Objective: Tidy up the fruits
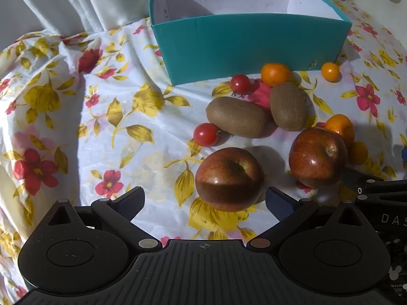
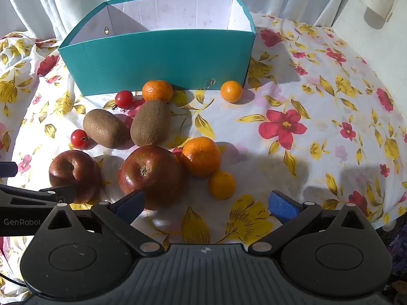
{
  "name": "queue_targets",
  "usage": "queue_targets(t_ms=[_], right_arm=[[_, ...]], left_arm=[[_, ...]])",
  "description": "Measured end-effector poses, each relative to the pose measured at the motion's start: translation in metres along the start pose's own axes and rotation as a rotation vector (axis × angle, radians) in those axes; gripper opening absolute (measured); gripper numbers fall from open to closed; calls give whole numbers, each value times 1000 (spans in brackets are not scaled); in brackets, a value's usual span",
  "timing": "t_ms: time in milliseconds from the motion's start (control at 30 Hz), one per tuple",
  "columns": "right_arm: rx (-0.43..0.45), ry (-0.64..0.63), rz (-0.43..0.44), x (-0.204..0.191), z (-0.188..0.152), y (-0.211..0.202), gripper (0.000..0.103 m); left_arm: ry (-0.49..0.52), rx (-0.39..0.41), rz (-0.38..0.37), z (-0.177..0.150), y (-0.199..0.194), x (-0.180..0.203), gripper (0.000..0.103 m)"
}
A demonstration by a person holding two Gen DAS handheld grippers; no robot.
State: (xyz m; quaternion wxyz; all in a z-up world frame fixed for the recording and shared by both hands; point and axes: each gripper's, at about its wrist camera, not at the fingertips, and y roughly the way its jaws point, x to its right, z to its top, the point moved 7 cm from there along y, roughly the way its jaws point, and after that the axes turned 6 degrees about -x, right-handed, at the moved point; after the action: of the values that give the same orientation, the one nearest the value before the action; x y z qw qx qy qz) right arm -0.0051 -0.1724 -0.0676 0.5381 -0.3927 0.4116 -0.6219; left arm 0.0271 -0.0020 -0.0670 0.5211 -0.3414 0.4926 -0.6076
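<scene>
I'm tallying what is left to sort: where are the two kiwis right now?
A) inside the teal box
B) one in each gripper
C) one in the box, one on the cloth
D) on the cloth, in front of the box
D: both kiwis lie on the floral cloth in front of the teal box, and both the left gripper and the right gripper are open and hold nothing.

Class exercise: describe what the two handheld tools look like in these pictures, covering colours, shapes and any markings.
Both are black plastic. The left tool and right tool each have a ribbed central body, two round discs, angled linkage arms with silver pins, and blue textured finger pads. White "GenRobot" lettering marks the left tool's side in the right wrist view.
</scene>
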Motion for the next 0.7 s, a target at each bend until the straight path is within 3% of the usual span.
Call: queue_targets(t_ms=[700], right_arm=[[0, 2, 4, 1, 0, 0, 103]], left_arm=[[0, -2, 2, 0, 0, 0, 103]])
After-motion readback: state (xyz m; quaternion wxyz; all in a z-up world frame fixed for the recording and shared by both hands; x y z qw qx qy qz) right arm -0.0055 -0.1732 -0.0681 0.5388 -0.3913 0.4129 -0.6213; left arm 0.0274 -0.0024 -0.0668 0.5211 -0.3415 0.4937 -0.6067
